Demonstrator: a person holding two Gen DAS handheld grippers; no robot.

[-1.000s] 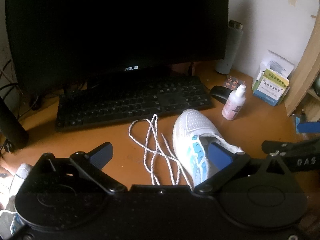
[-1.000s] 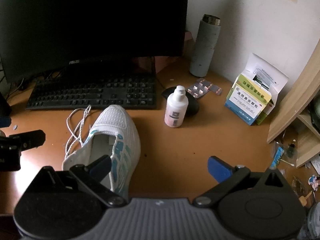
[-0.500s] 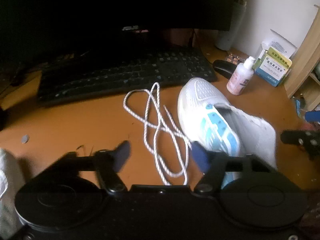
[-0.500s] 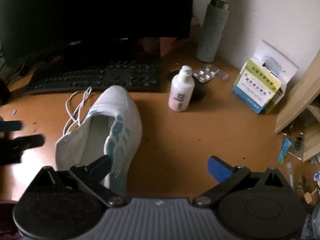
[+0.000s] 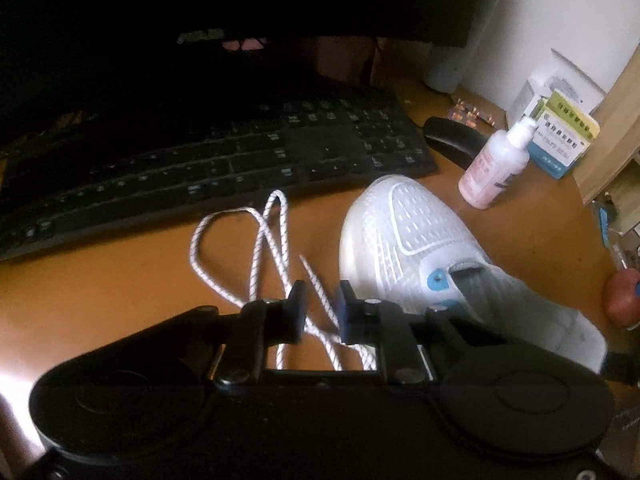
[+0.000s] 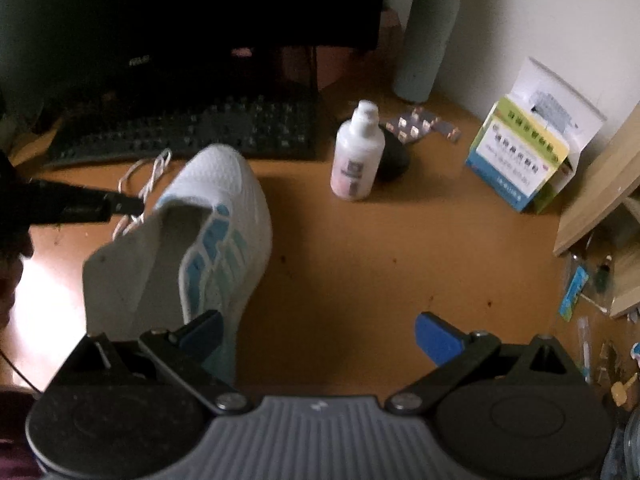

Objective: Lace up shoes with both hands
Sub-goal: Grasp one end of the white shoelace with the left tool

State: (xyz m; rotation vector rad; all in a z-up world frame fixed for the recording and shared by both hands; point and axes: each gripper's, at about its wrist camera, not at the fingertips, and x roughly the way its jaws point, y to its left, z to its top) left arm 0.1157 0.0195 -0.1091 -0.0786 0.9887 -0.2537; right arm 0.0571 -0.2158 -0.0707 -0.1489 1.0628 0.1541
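Note:
A white mesh shoe (image 5: 412, 236) with blue eyelet patches lies on the orange desk, toe toward the keyboard, with no lace in it. A white speckled lace (image 5: 264, 236) lies looped on the desk left of the shoe. My left gripper (image 5: 320, 304) is low over the lace's near strands. Its jaws are closing, with a narrow gap left and strands running between the pads. In the right wrist view the shoe (image 6: 224, 208) is at the left, and the left gripper's fingers (image 6: 120, 204) reach in beside it. My right gripper (image 6: 320, 330) stands wide open, holding nothing, its left finger over the shoe's heel side.
A black keyboard (image 5: 200, 160) and a dark monitor stand behind the lace. A pink-white bottle (image 6: 358, 160), a black mouse (image 6: 394, 160), blister packs, a grey flask (image 6: 426, 40) and a medicine box (image 6: 520, 160) stand at the back right. A wooden shelf (image 6: 600, 188) bounds the right side.
My left gripper came down and forward onto the lace, and its jaws went from wide open to a narrow gap around the strands. The right gripper sank slightly and stayed open.

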